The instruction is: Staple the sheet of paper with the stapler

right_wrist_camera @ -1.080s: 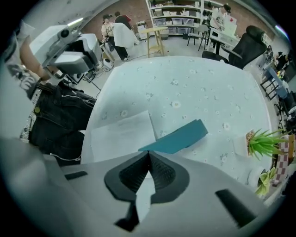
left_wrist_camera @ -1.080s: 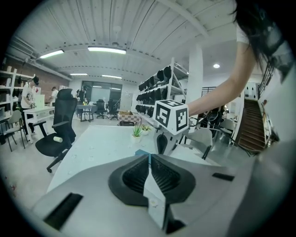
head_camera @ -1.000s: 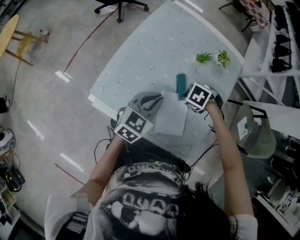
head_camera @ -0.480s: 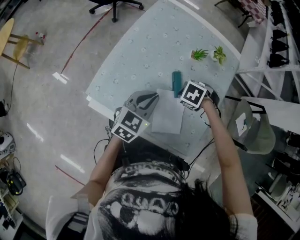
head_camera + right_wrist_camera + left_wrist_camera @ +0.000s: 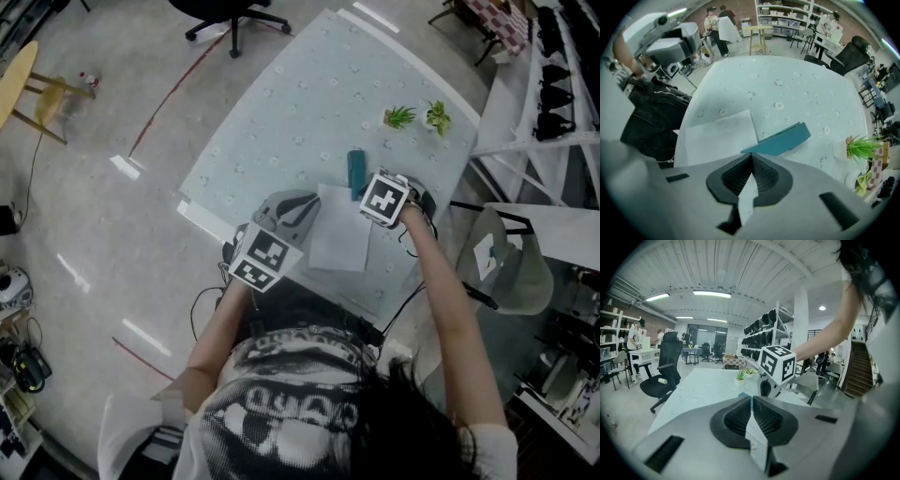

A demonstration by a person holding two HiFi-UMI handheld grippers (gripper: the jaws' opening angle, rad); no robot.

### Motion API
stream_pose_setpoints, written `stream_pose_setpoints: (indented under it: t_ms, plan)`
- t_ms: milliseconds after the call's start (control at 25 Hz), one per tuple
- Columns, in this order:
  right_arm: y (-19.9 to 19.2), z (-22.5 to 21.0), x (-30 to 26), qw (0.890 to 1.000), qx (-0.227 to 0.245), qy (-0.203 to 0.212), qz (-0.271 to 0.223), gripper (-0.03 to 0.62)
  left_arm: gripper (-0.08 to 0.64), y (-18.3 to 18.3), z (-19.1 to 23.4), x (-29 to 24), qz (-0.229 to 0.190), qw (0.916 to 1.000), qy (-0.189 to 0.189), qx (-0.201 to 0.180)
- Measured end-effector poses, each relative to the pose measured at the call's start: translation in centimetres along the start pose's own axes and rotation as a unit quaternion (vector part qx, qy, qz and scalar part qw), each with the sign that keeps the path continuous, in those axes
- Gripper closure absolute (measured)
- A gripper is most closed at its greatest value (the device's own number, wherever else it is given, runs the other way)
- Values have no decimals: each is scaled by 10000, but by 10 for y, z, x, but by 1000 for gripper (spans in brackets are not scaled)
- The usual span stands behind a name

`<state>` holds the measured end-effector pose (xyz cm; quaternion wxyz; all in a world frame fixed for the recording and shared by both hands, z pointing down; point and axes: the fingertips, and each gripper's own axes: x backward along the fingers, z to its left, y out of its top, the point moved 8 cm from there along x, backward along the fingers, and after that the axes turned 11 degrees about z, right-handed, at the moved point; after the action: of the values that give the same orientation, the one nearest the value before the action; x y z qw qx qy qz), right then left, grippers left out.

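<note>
My right gripper (image 5: 751, 154), jaws together and empty, hangs tip-down over the teal plastic stapler (image 5: 780, 139) lying at the corner of the white sheet of paper (image 5: 719, 136). My left gripper (image 5: 751, 398) is closed too. Pressing off-centre, I could skid the stapler and miss the corner.

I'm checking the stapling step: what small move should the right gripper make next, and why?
Probably press straight down on the stapler. The right gripper sits right over its edge, its jaws have just closed further with nothing between them, and the paper lies with a corner by the stapler.
</note>
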<state>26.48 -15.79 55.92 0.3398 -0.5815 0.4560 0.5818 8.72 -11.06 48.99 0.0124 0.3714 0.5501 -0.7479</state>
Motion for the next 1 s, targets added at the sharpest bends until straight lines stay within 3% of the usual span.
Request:
stream_pose_setpoints:
  t_ms: [520, 640, 1000]
  plan:
    - [-20, 0, -1, 9936, -563, 126, -969, 595, 549, 3, -16, 38, 20, 9993, 308, -194]
    - [-24, 2, 5, 9881, -760, 134, -1328, 601, 549, -2, -26, 44, 141, 9991, 349, -187]
    - [-40, 11, 17, 9654, -1356, -373, -2198, 603, 549, -1, -49, 59, 322, 9977, 422, -411]
